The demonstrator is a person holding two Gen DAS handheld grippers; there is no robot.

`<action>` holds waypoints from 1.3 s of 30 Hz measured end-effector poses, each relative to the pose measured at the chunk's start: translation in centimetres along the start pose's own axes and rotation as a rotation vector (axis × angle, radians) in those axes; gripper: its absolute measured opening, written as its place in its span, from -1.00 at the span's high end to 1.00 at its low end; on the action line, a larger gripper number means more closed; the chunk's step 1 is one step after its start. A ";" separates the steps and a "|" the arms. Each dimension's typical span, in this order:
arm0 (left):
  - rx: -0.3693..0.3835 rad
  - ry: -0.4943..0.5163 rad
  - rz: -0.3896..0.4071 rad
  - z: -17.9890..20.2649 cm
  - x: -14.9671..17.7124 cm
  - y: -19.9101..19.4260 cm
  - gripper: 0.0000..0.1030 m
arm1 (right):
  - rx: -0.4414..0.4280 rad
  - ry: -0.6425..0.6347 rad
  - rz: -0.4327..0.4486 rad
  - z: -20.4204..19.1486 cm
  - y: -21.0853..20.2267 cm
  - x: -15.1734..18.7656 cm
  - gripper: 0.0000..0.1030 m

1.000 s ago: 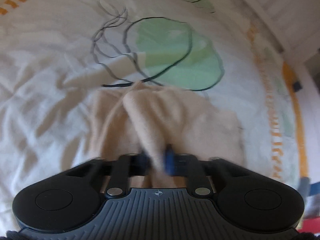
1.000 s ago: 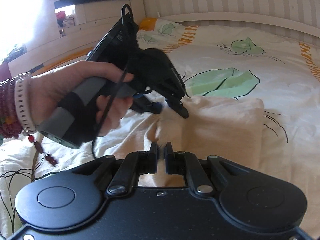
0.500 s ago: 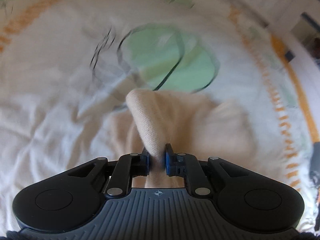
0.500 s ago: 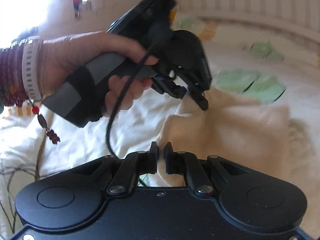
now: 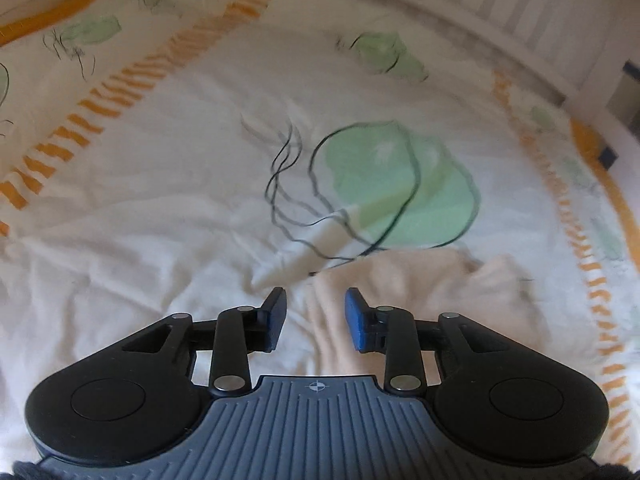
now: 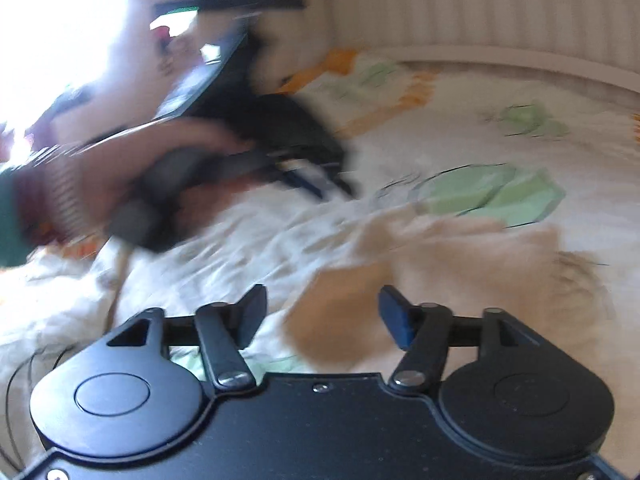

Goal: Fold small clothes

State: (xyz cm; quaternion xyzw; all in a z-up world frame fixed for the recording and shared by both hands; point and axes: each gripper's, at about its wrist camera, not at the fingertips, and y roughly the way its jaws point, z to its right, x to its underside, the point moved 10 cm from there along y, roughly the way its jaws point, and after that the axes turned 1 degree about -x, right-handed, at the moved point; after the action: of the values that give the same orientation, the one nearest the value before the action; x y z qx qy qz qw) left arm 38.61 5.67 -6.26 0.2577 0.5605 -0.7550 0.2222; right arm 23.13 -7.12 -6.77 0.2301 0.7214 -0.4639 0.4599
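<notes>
Now the beige garment [image 5: 420, 300] is lying loosely bunched on the bed sheet [image 5: 160, 200], just near of the green leaf print [image 5: 400, 192], with both sets of jaws standing wide apart and gripping nothing, so the cloth is probably resting free between folds. Its left edge is sitting between the left gripper [image 5: 316, 316] fingers, the right gripper [image 6: 320, 320] is hovering over a near fold, and open sheet is stretching left and far.
</notes>
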 end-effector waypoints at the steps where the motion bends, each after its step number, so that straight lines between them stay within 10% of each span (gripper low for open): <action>1: 0.015 0.005 0.014 0.6 0.3 -0.9 0.35 | 0.028 0.023 0.013 1.2 -0.1 -0.5 -0.47; 8: 0.078 0.097 0.063 5.1 4.1 -2.7 0.17 | 0.171 0.135 0.009 9.4 1.5 -2.2 -0.53; 14: -0.015 0.115 -0.074 3.4 8.6 2.1 0.12 | 0.103 0.130 -0.001 9.8 4.4 -4.6 -0.59; 20: 0.055 -0.057 -0.087 0.8 9.6 3.1 -0.14 | 0.012 0.133 -0.097 9.4 8.4 -2.6 -0.58; 24: 0.058 -0.046 -0.085 0.7 9.7 3.3 -0.21 | 0.135 0.143 -0.149 13.5 9.8 -0.2 -0.09; 29: 0.044 -0.035 -0.082 0.8 9.6 3.2 -0.24 | 0.268 0.132 -0.144 15.8 8.1 -1.4 -0.22; 32: 0.038 -0.019 -0.074 0.9 9.7 3.1 -0.24 | 0.198 0.148 -0.050 16.1 6.8 -3.8 -0.23; 39: 0.036 -0.022 -0.067 1.2 9.9 3.1 -0.25 | 0.149 0.036 -0.162 16.8 11.2 -4.8 -0.01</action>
State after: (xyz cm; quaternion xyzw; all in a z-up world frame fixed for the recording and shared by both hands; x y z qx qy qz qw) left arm 32.79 3.24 -14.52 0.2343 0.5527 -0.7748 0.1982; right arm 41.43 -16.29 -10.16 0.2128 0.7092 -0.5477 0.3896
